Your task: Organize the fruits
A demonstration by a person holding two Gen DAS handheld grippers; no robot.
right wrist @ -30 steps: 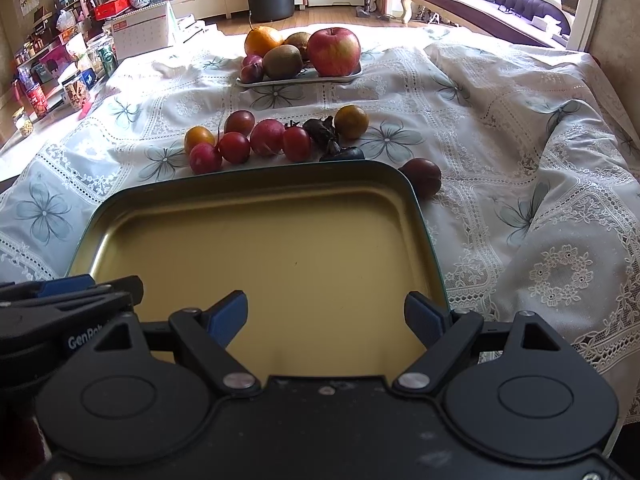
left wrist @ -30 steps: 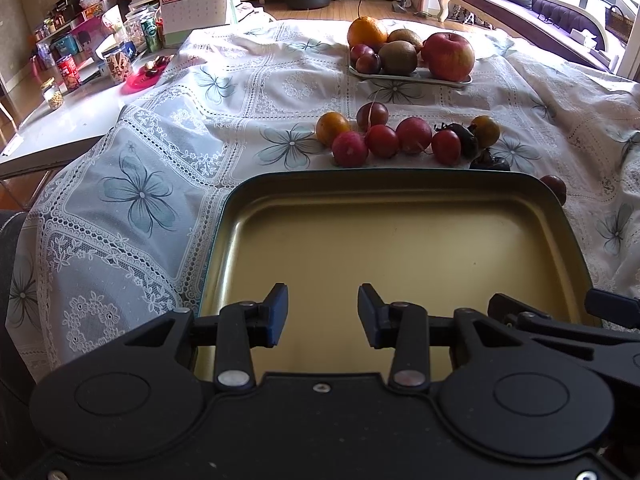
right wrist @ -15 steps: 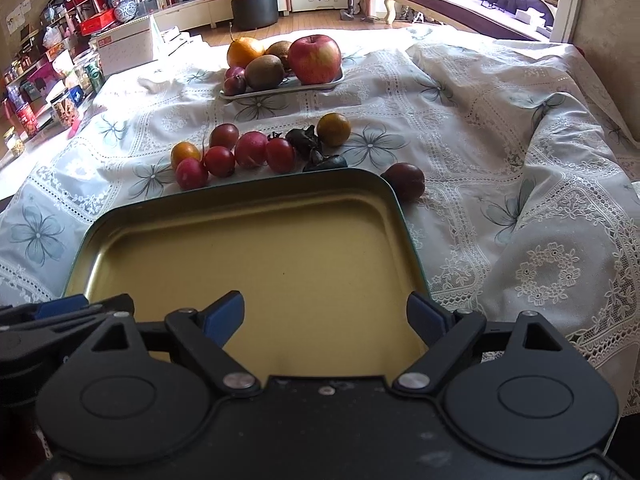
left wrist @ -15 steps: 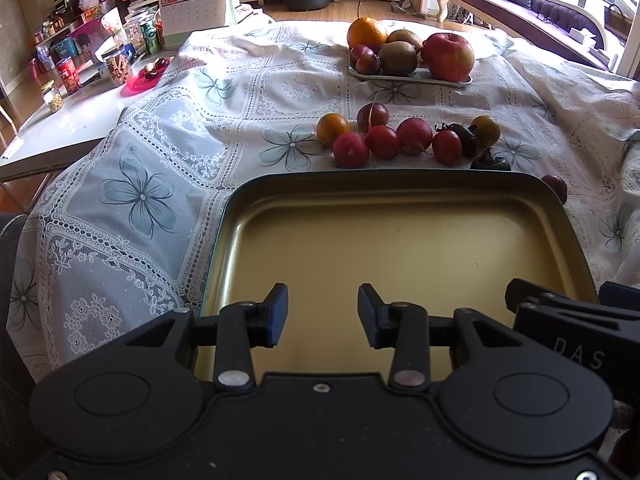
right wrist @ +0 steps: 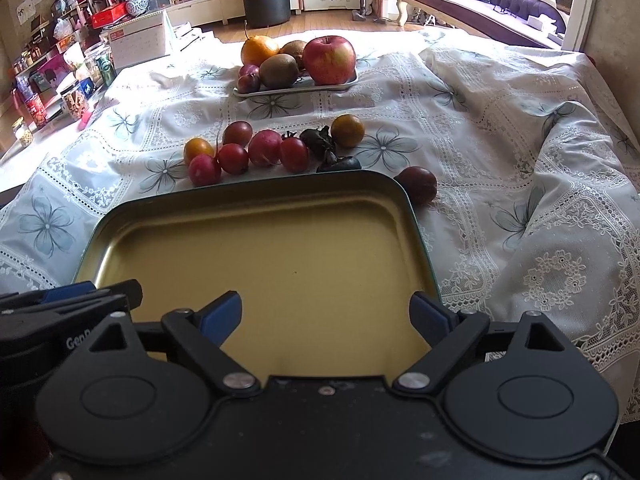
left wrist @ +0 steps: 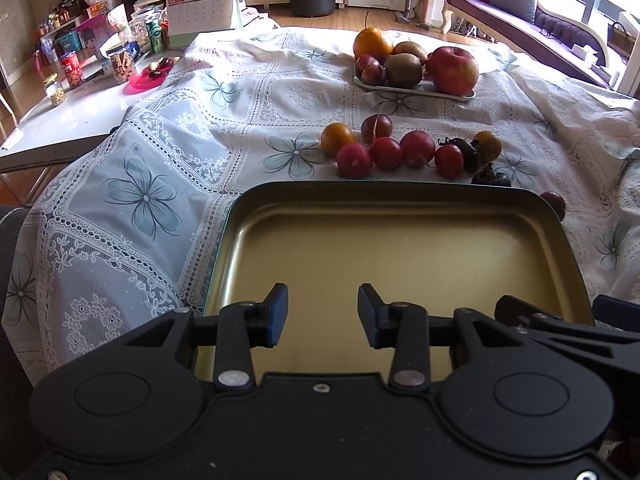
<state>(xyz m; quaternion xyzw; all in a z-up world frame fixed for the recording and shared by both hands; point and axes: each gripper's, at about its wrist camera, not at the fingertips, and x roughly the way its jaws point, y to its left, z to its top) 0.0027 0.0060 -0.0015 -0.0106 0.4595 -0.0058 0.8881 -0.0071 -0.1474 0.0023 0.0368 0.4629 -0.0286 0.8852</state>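
White lace tablecloth with blue flower print point(left wrist: 168, 168) covers the whole table. On it, nearest the cameras, shallow rectangular metal tray, gold inside with dark green rim point(right wrist: 416, 216), nothing in it. Left gripper point(left wrist: 322, 316) hovers over tray's near edge, jaws apart, nothing between them. Right gripper point(right wrist: 326, 312) just beside it over same tray, jaws spread wider, also holding nothing. Far side of table: white rectangular plate point(left wrist: 452, 95) carrying big red apple point(left wrist: 454, 70), orange with stem point(left wrist: 372, 42), two brown kiwis point(left wrist: 404, 70) and two small dark plums point(left wrist: 372, 74). Between plate and tray, loose row of small fruit on the cloth point(right wrist: 256, 148): red and dark red round ones, two orange ones at row's ends, some dark shrivelled pieces point(right wrist: 320, 140) near tray's far rim. One dark red plum point(right wrist: 418, 184) sits apart, just beside tray's far right corner. Cluttered side table with jars and cans point(left wrist: 72, 72) to the left.
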